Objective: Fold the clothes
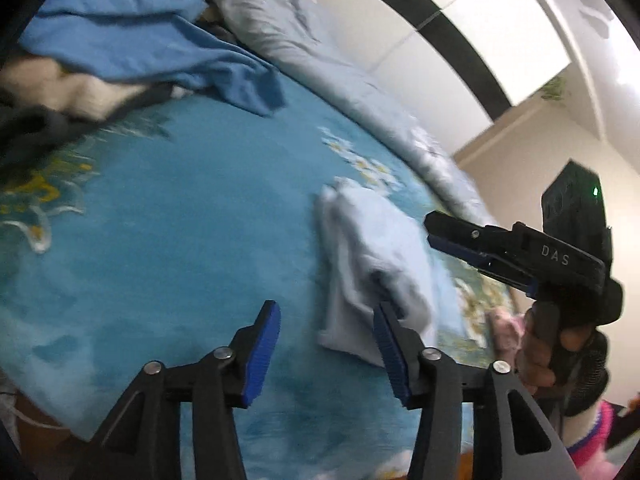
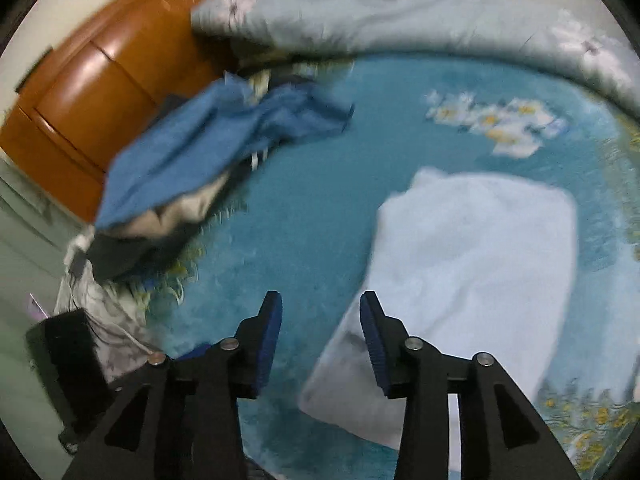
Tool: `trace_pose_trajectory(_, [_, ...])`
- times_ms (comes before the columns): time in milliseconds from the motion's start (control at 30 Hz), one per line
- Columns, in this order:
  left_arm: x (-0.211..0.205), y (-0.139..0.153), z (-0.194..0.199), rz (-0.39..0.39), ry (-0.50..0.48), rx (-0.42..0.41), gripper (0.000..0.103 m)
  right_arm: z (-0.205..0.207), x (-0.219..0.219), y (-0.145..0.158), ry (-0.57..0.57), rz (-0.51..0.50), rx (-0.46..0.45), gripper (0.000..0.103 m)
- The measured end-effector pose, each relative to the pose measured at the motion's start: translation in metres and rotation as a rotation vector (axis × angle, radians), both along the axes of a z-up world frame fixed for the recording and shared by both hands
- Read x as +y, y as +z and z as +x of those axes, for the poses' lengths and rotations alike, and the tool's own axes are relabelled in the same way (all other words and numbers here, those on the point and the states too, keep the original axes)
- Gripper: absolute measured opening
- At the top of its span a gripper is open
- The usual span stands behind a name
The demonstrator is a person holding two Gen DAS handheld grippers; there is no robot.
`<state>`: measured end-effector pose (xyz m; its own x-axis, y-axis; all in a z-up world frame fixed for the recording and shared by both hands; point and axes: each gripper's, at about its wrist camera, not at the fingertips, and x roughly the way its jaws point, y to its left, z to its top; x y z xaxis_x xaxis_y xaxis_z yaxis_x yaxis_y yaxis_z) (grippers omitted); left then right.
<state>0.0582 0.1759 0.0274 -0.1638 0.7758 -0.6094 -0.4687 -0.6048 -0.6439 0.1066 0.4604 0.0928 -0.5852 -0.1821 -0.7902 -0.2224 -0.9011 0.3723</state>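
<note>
A folded pale blue garment point(image 1: 376, 256) lies on the teal floral bed cover point(image 1: 180, 220); it also shows in the right wrist view point(image 2: 480, 272). My left gripper point(image 1: 326, 334) is open and empty, just above the cover, its right finger at the garment's near edge. My right gripper point(image 2: 320, 320) is open and empty above the garment's left edge; from the left wrist view it point(image 1: 440, 236) hovers to the right of the garment. A pile of unfolded clothes, with a blue garment point(image 1: 132, 36) on top, lies at the far left; it also shows in the right wrist view point(image 2: 208, 144).
A pale grey-blue quilt point(image 2: 400, 12) is bunched along the far edge of the bed. A wooden headboard point(image 2: 92, 92) stands at the left. A dark object point(image 2: 68, 364) sits beside the bed at lower left. Pink fabric point(image 1: 508, 328) lies near the bed's right edge.
</note>
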Motion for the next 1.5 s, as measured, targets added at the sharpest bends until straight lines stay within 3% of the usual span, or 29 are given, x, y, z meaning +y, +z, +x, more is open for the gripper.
trace_pose_trajectory(133, [0.031,0.003,0.005,0.087,-0.091,-0.017,0.060,0.040,0.044,-0.005,-0.139,0.018,0.003,0.046])
trace_pose_trajectory(300, [0.079,-0.006,0.005,0.012,-0.165,0.013,0.057,0.077,0.074,-0.029,-0.212,-0.029,-0.029,0.046])
trace_pose_trajectory(333, [0.086,-0.010,0.005,0.007,-0.177,0.003,0.055,0.082,0.078,-0.032,-0.217,-0.034,-0.030,0.046])
trace_pose_trajectory(400, [0.090,-0.022,0.003,-0.044,-0.157,-0.012,0.032,0.092,0.083,-0.037,-0.224,-0.039,-0.032,0.046])
trace_pose_trajectory(467, [0.090,-0.037,-0.001,-0.105,-0.131,-0.031,0.029,0.097,0.084,-0.042,-0.217,-0.025,-0.033,0.046])
trace_pose_trajectory(600, [0.080,-0.049,-0.006,-0.056,-0.147,-0.087,0.025,0.100,0.085,-0.060,-0.199,-0.032,-0.051,0.046])
trace_pose_trajectory(667, [0.079,-0.036,-0.011,-0.018,-0.161,-0.063,0.030,0.103,0.088,-0.074,-0.200,-0.064,-0.062,0.046])
trace_pose_trajectory(733, [0.078,-0.023,-0.016,0.019,-0.174,-0.040,0.046,0.105,0.090,-0.083,-0.203,-0.091,-0.062,0.046])
trace_pose_trajectory(767, [0.082,-0.019,-0.024,0.016,-0.160,-0.033,0.061,0.107,0.091,-0.087,-0.204,-0.106,-0.059,0.046])
trace_pose_trajectory(933, [0.128,-0.024,-0.064,-0.014,-0.167,-0.059,0.064,0.112,0.089,-0.101,-0.200,-0.173,-0.039,0.047])
trace_pose_trajectory(1033, [0.148,-0.040,-0.077,-0.052,-0.179,-0.078,0.061,0.118,0.091,-0.103,-0.204,-0.195,-0.014,0.047])
trace_pose_trajectory(1067, [0.150,-0.044,-0.080,-0.054,-0.176,-0.084,0.053,0.119,0.091,-0.103,-0.204,-0.200,-0.010,0.047])
trace_pose_trajectory(1100, [0.152,-0.046,-0.082,-0.056,-0.167,-0.085,0.037,0.121,0.091,-0.103,-0.202,-0.203,-0.006,0.047])
trace_pose_trajectory(1167, [0.155,-0.047,-0.085,-0.062,-0.157,-0.073,0.016,0.123,0.090,-0.104,-0.196,-0.203,0.002,0.048])
trace_pose_trajectory(1367, [0.159,-0.036,-0.101,-0.030,-0.163,-0.017,0.012,0.124,0.092,-0.105,-0.184,-0.216,0.023,0.052])
trace_pose_trajectory(1500, [0.163,-0.058,-0.111,-0.107,-0.168,-0.042,0.016,0.124,0.090,-0.106,-0.177,-0.222,0.036,0.054])
